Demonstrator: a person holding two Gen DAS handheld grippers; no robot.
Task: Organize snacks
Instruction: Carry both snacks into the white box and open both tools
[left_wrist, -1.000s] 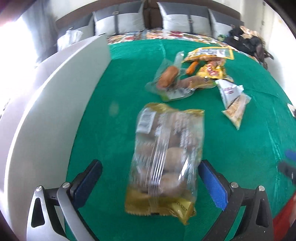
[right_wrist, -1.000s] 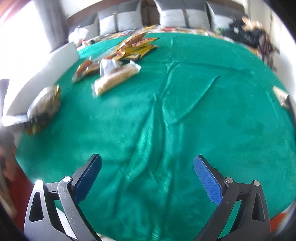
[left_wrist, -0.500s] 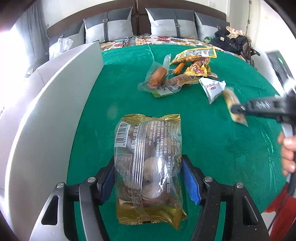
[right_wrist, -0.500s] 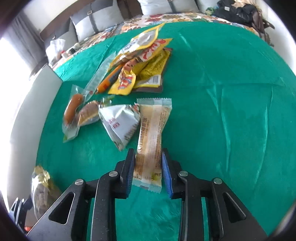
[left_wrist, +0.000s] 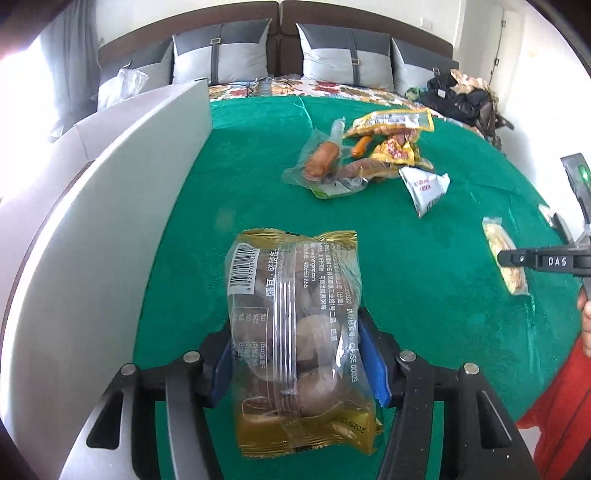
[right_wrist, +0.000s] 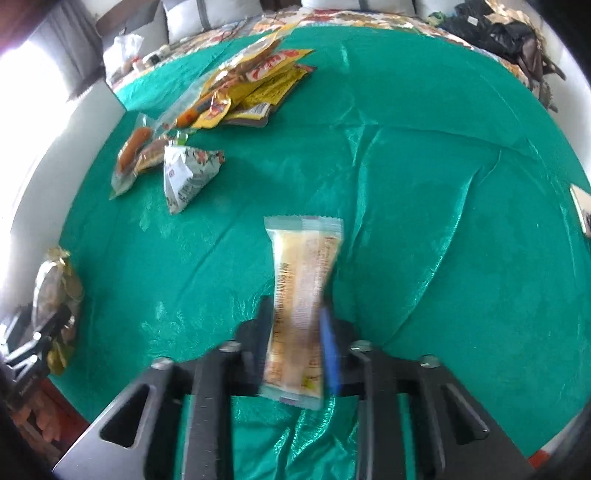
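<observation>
My left gripper (left_wrist: 299, 354) is shut on a clear and gold bag of round brown snacks (left_wrist: 295, 317), held above the green cloth (left_wrist: 258, 184). My right gripper (right_wrist: 299, 328) is shut on a long pale wafer bar in a clear wrapper (right_wrist: 303, 288), lifted off the cloth; the bar also shows in the left wrist view (left_wrist: 504, 262). A pile of snacks lies further back: wrapped sausages (left_wrist: 325, 162), yellow packets (left_wrist: 391, 122), and a white triangular packet (left_wrist: 424, 186), which also shows in the right wrist view (right_wrist: 184, 177).
A white box wall (left_wrist: 110, 229) runs along the left side of the cloth. Grey pillows (left_wrist: 332, 55) and a dark bag heap (left_wrist: 461, 99) lie beyond the cloth. The person's hand in a red sleeve (left_wrist: 576, 350) is at the right edge.
Both grippers closed from open: the left on the gold snack bag, the right on the wafer bar. Both items are now lifted; the right gripper has drawn the bar away from the pile.
</observation>
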